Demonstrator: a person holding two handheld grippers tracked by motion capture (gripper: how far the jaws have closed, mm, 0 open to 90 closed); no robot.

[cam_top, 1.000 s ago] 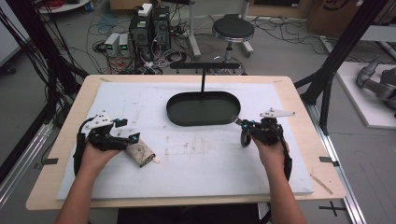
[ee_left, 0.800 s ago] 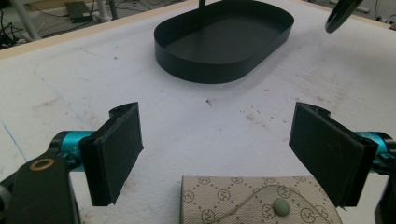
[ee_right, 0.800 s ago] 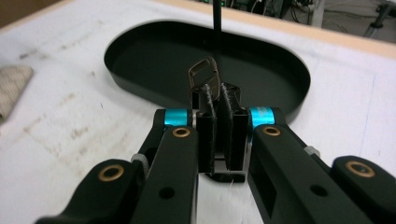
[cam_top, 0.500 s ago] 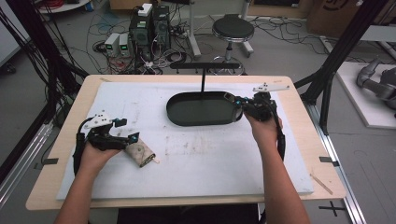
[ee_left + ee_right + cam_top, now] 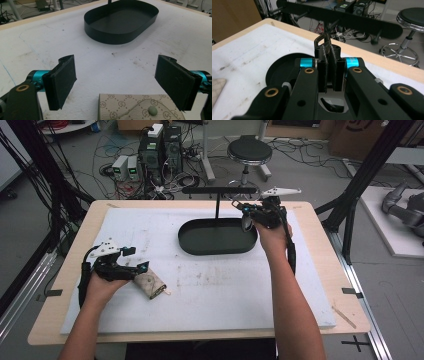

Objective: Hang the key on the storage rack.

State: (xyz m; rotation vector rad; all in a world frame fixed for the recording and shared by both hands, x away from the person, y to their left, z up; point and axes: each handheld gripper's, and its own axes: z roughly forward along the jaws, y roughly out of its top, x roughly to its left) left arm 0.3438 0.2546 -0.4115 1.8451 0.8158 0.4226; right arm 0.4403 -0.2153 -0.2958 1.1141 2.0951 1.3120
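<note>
A beige patterned pouch [image 5: 151,284] lies on the white mat at the front left. My left gripper [image 5: 134,266] hovers at its left end, open, and the pouch's [image 5: 130,108] near edge sits low between the spread pads [image 5: 62,77]. My right gripper [image 5: 247,218] is raised over the right end of the black oval tray [image 5: 190,244], just below the crossbar of the T-shaped stand [image 5: 220,191]. It is shut on a small dark item with a metal loop [image 5: 323,40] that pokes out past the jaws. A dark piece [image 5: 245,225] hangs under the gripper.
The stand's thin post [image 5: 217,207] rises from the tray's far edge. The white mat [image 5: 215,285] covers most of the wooden table [image 5: 350,320]. Behind the table stand a stool [image 5: 249,151] and electronics with cables [image 5: 160,150] on the floor.
My right gripper has lifted from the mat at the right and travelled back and left, up to the stand's crossbar over the tray's right end. The left gripper and pouch stayed put.
</note>
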